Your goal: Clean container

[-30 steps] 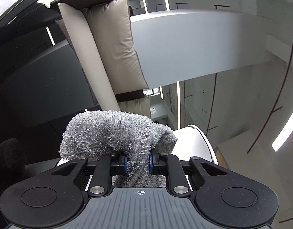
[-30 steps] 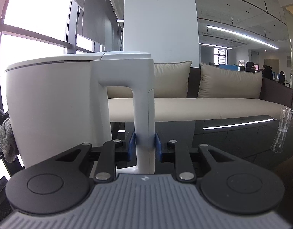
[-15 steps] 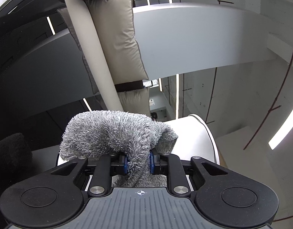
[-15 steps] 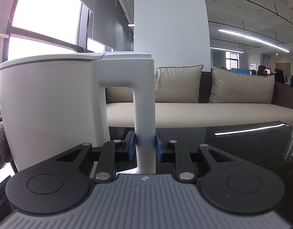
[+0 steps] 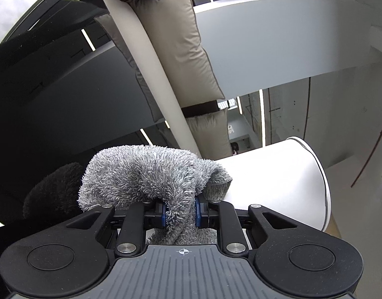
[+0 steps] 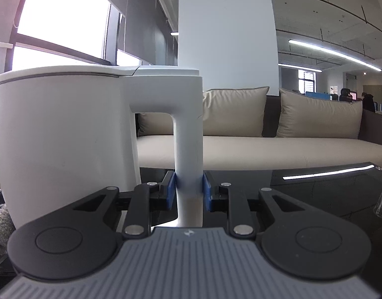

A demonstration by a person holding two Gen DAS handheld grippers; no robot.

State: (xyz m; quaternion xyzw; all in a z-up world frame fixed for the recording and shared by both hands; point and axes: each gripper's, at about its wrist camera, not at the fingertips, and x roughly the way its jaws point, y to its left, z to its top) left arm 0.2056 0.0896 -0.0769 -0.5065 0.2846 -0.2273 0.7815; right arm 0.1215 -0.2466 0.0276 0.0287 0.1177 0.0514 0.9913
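White lidded container (image 6: 61, 134) upright, handle (image 6: 188, 149) clamped; fluffy grey cloth (image 5: 151, 172) bunched against its wall.

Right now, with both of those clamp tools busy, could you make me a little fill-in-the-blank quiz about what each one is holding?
1. The left gripper is shut on a fluffy grey ____.
2. The right gripper clamps the white container by its ____.
3. Behind the container stands a beige ____ with cushions.

Missing words: cloth; handle; sofa
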